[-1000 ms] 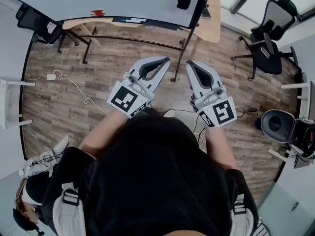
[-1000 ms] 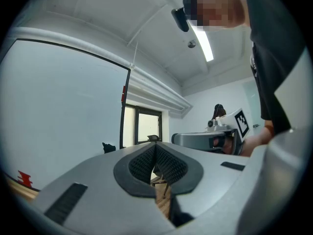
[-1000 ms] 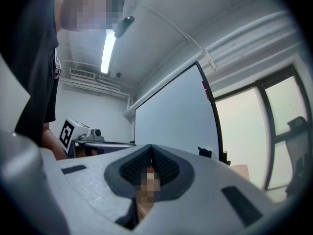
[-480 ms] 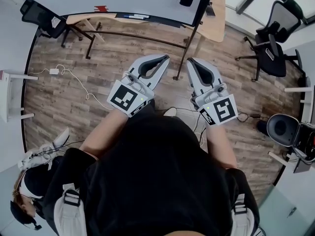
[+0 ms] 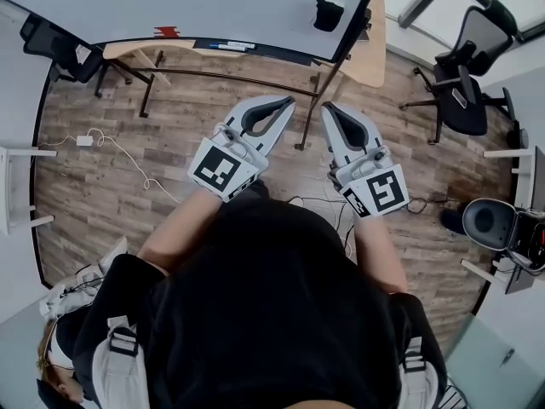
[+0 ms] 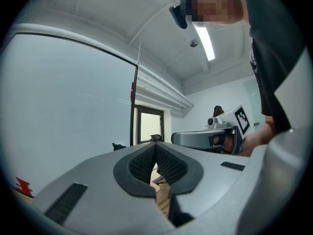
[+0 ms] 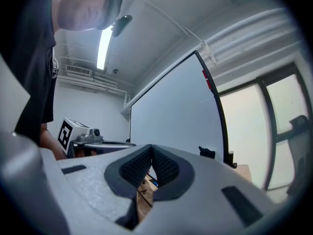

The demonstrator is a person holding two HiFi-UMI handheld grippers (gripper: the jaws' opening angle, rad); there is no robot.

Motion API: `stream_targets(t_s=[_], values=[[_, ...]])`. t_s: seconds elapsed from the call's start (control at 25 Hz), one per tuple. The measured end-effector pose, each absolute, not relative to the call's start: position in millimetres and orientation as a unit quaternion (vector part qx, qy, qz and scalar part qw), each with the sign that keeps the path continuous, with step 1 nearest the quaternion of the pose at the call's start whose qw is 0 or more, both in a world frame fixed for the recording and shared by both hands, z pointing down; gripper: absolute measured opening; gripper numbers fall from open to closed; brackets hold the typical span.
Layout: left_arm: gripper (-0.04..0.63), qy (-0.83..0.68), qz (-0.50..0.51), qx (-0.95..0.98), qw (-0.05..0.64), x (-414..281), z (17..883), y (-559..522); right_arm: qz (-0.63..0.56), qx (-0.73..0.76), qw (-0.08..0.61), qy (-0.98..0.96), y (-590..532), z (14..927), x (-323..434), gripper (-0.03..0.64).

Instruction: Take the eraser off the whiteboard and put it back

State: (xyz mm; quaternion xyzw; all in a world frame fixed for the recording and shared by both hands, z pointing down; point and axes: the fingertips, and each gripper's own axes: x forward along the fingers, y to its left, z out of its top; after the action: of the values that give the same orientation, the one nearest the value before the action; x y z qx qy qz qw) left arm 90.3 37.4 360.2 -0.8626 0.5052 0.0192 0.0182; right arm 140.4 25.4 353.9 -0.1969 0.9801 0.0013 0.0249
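Observation:
A black eraser (image 5: 328,13) clings to the whiteboard (image 5: 213,2) near its right edge. It also shows as a small dark shape in the left gripper view (image 6: 119,146) and in the right gripper view (image 7: 206,152). My left gripper (image 5: 285,103) and right gripper (image 5: 329,109) are held side by side above the wooden floor, pointing level at the board and well short of it. Both are shut with nothing between the pads. In the left gripper view the left gripper (image 6: 155,149) has the other gripper to its right. The right gripper (image 7: 151,150) faces the board likewise.
The board's tray (image 5: 226,46) carries markers, and a red mark (image 5: 168,31) sits low on the board. A wooden table (image 5: 372,41) stands behind the board's right edge. Office chairs (image 5: 464,92) are at right and one (image 5: 51,41) at left. A white cable (image 5: 119,152) lies on the floor.
The board and eraser have drawn a little closer and lower in the head view as both grippers moved forward together. Both stay shut.

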Motion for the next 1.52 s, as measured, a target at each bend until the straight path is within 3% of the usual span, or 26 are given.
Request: stream_targets(t_s=[1.04,1.52], values=[[-0.005,0.445,0.027,-0.895,-0.008,-56,377,-68,-0.021,-0.31,-0.01,0.95,-79,374,5,0.002],[-0.005,0.417,0.028,-0.908,-0.018,-69,386,-88,-0.037,-0.368,-0.012,0.929,-99,387,0,0.002]])
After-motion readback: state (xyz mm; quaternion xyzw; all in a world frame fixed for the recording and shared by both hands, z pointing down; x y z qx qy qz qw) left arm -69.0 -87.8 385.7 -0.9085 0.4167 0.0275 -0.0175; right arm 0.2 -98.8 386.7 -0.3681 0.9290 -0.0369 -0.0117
